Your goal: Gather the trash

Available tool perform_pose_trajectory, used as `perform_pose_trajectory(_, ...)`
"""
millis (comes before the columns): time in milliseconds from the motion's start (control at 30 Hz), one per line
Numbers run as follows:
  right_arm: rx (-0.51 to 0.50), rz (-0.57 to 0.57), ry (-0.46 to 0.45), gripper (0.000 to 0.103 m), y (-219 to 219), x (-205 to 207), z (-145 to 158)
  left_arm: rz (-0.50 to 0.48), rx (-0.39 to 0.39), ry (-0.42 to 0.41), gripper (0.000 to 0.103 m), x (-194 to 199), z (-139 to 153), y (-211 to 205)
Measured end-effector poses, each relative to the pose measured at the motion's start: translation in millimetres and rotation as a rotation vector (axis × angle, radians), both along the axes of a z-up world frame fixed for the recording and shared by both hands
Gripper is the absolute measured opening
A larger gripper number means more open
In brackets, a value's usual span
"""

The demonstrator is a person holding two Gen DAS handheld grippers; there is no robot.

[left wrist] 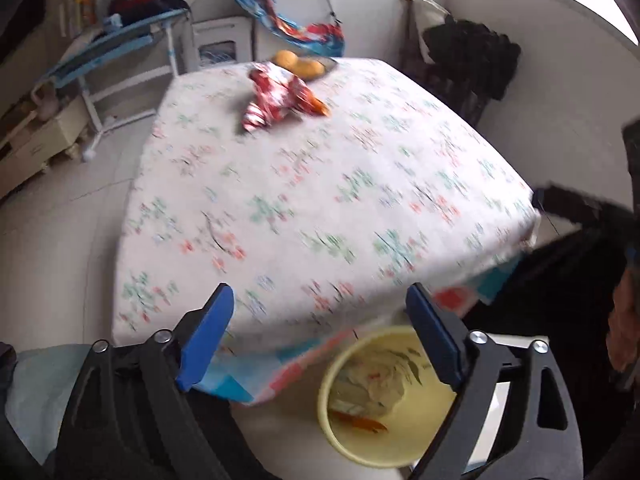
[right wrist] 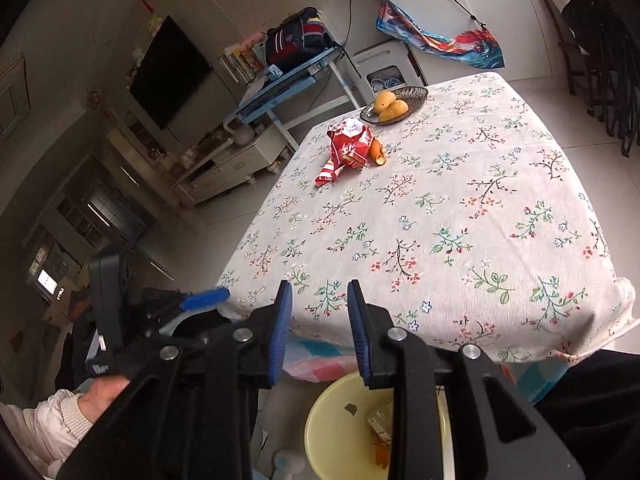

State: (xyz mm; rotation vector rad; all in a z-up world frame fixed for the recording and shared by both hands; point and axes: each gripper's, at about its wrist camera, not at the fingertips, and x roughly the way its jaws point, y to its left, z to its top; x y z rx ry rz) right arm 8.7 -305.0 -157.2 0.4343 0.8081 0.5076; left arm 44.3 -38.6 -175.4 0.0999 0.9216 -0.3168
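Observation:
A crumpled red wrapper (left wrist: 276, 100) (right wrist: 348, 150) lies at the far end of the floral tablecloth (left wrist: 320, 200) (right wrist: 440, 220), with an orange scrap (left wrist: 318, 106) (right wrist: 378, 152) touching it. Below the near table edge stands a yellow bin (left wrist: 326, 404) (right wrist: 328, 432) holding crumpled paper (left wrist: 372, 384) and orange bits (left wrist: 368, 424). My left gripper (left wrist: 319, 292) hangs over the table edge and the bin, wide open and empty. My right gripper (right wrist: 320, 286) hovers over the same edge, its jaws a little apart with nothing between them. One blue left finger (right wrist: 204, 298) shows beside it.
A dish (right wrist: 416, 94) with mangoes (left wrist: 298, 62) (right wrist: 390, 106) sits behind the wrapper. Chairs draped in dark clothing (left wrist: 472, 56) stand at the far right, a blue desk (left wrist: 120, 40) (right wrist: 288, 80) at the far left. A sleeved hand (right wrist: 80, 400) is at lower left.

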Motion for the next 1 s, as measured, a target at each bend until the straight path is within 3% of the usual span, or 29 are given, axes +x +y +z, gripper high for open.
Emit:
perform_pose_trajectory(167, 0.008, 0.013, 0.028, 0.03, 6, 11, -16, 0.11, 0.039, 0.001, 0.091, 108, -7, 3)
perform_pose_trajectory(300, 0.014, 0.011, 0.07, 0.03, 4, 18, -29, 0.109, 0.079, 0.039, 0.091, 177, -27, -12)
perform_pose_trajectory(433, 0.025, 0.0, 0.089, 0.031, 1, 23, -34, 0.102, 0.084, 0.066, 0.091, 220, -49, -29)
perform_pose_trajectory(633, 0.035, 0.013, 0.097, 0.032, 4, 24, -34, 0.092, 0.112, 0.055, 0.096, 248, -60, -43)
perform_pose_trajectory(1000, 0.009, 0.072, 0.094, 0.037, 24, 16, -29, 0.088, 0.104, 0.045, 0.097, 248, -61, -44)
